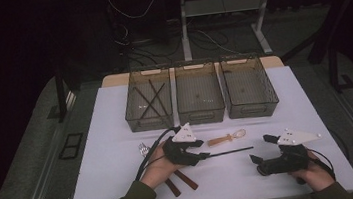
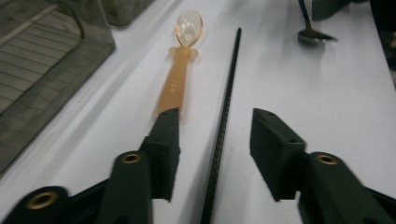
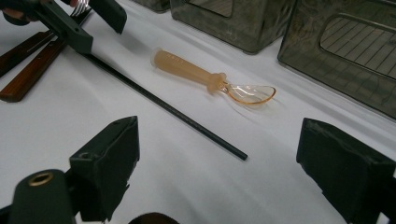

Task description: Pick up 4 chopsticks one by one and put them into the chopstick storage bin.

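The left claw (image 2: 215, 140) stood open astride the black chopstick (image 2: 227, 98); the thin stick could roll away as it closed. The right claw (image 3: 233, 172) sat open.

Rod and spoon before three bins

The rod (image 1: 230, 151) lies on the table (image 1: 111, 117), between the left gripper's (image 1: 205, 155) jaws; the spoon (image 1: 226, 137) just behind it; sticks (image 1: 150, 101) in the left bin (image 1: 148, 98).

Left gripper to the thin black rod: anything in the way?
Nothing visible. The thin black rod already lies on the white table between the left gripper's open jaws, pads not touching it. The orange plastic spoon lies just outside one jaw, beside the rod.
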{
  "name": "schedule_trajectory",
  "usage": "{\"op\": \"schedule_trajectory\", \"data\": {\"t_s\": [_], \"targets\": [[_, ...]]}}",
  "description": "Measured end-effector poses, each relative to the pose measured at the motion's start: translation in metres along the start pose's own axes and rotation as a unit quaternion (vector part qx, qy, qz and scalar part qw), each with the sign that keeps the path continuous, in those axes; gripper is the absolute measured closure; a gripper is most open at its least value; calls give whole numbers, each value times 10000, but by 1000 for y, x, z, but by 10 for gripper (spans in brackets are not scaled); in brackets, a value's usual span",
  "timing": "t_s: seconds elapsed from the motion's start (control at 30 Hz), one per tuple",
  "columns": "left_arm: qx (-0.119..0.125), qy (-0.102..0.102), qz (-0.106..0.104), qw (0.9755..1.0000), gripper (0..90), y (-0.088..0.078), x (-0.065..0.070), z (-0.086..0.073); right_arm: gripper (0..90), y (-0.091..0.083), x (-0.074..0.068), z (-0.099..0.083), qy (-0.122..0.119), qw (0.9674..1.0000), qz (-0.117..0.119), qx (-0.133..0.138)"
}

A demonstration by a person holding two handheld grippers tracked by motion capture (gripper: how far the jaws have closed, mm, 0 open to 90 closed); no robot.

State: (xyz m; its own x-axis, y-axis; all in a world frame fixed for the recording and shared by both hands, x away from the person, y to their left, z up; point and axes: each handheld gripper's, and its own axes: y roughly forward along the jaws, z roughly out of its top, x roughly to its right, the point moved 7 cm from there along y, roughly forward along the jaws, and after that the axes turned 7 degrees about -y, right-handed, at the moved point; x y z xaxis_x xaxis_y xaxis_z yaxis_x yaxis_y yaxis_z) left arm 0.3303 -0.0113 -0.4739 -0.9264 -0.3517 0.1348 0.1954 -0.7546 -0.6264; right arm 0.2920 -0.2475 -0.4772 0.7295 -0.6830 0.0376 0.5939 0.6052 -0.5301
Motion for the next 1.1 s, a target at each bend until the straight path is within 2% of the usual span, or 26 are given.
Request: {"op": "schedule_trajectory", "data": {"t_s": [0.1, 0.4, 0.47, 0.63, 0.77, 0.8, 0.93, 1.03, 1.07, 1.1], "targets": [[-118, 66, -11, 9999, 613, 6, 1, -1, 134, 1, 0, 0, -14, 10000, 5, -17], [-399, 46, -33, 9992, 727, 17, -4, -7, 135, 0, 0, 0, -4, 10000, 6, -11], [-379, -89, -78, 9992, 751, 20, -4, -8, 134, 0, -1, 0, -7, 10000, 8, -8], [-479, -63, -109, 9988, 786, 24, -6, -11, 135, 0, 0, 0, -16, 10000, 4, 6], [-525, 40, -126, 9985, 806, 24, -7, -12, 135, 0, 0, 0, -20, 10000, 3, 6], [-469, -26, -135, 9988, 807, 24, -6, -12, 135, 0, 0, 0, -19, 10000, 6, 4], [-479, 85, -161, 9987, 826, 24, -6, -12, 134, 1, -1, 0, -27, 10000, 14, -9], [-546, 254, -175, 9980, 838, 24, -7, -13, 135, 1, -1, 0, -26, 10000, 8, -6], [-629, 388, -180, 9971, 841, 22, -8, -14, 134, 1, -1, 0, -24, 10000, 10, -6], [-494, 289, -189, 9982, 843, 24, -6, -12, 134, 1, -1, 0, -27, 10000, 9, -7]]}}
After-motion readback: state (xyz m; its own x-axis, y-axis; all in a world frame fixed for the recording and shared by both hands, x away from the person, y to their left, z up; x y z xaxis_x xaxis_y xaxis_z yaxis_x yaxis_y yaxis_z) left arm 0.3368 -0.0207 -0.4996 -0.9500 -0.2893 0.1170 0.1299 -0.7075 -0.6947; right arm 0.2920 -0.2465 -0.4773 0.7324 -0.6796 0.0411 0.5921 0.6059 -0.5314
